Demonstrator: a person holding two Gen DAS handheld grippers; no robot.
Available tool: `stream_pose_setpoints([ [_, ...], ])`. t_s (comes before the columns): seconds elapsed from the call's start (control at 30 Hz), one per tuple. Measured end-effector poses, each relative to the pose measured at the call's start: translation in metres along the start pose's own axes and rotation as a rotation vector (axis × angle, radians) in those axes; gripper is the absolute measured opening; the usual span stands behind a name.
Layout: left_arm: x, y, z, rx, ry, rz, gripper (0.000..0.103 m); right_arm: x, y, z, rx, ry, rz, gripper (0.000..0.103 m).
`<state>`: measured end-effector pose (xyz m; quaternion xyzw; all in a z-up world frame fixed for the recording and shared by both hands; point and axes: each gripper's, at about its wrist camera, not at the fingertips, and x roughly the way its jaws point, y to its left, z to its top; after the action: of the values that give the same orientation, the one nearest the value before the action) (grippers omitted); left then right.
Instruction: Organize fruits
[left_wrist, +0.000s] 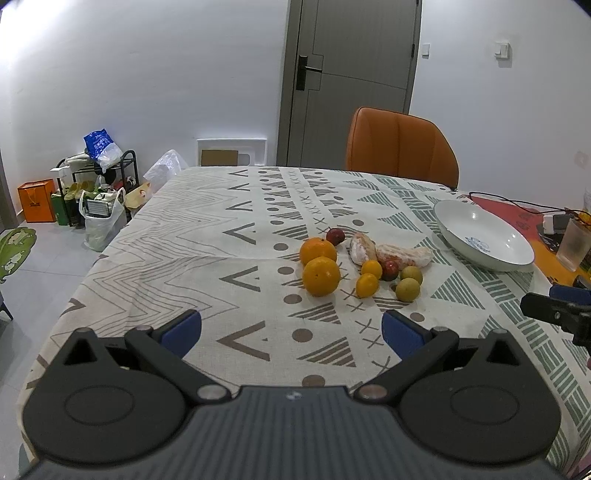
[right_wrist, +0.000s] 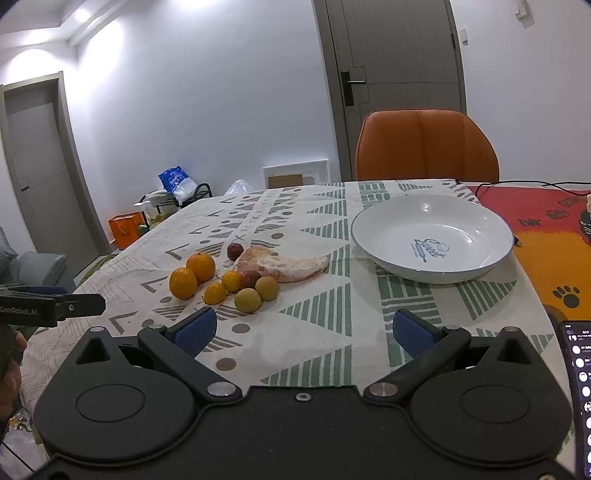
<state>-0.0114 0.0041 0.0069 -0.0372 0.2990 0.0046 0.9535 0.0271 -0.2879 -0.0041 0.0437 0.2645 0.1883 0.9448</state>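
A cluster of fruit lies on the patterned tablecloth: two oranges (left_wrist: 320, 276) (right_wrist: 183, 283), small yellow citrus (left_wrist: 366, 285), two yellow-green round fruits (right_wrist: 248, 300), two dark red plums (left_wrist: 335, 236), and peeled pomelo pieces (right_wrist: 284, 266). A white bowl (right_wrist: 432, 238) with a blue logo stands empty to the right of the fruit; it also shows in the left wrist view (left_wrist: 484, 236). My left gripper (left_wrist: 291, 330) is open and empty, short of the fruit. My right gripper (right_wrist: 303, 332) is open and empty, between fruit and bowl, nearer me.
An orange chair (right_wrist: 424, 147) stands at the table's far side. A red-orange mat (right_wrist: 546, 229) with a cable covers the table's right part. A phone (right_wrist: 578, 395) lies at the near right. A glass (left_wrist: 574, 245) stands at the far right. Bags and a rack (left_wrist: 96, 184) sit on the floor left.
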Motion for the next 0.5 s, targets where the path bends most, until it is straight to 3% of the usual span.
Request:
stream_pose_setpoints([
  [0.5,0.006,-0.0002,0.0047,-0.015,-0.006,0.001,0.103,0.0028,0.0017,0.0022,-0.005,-0.003,-0.002,0.103],
])
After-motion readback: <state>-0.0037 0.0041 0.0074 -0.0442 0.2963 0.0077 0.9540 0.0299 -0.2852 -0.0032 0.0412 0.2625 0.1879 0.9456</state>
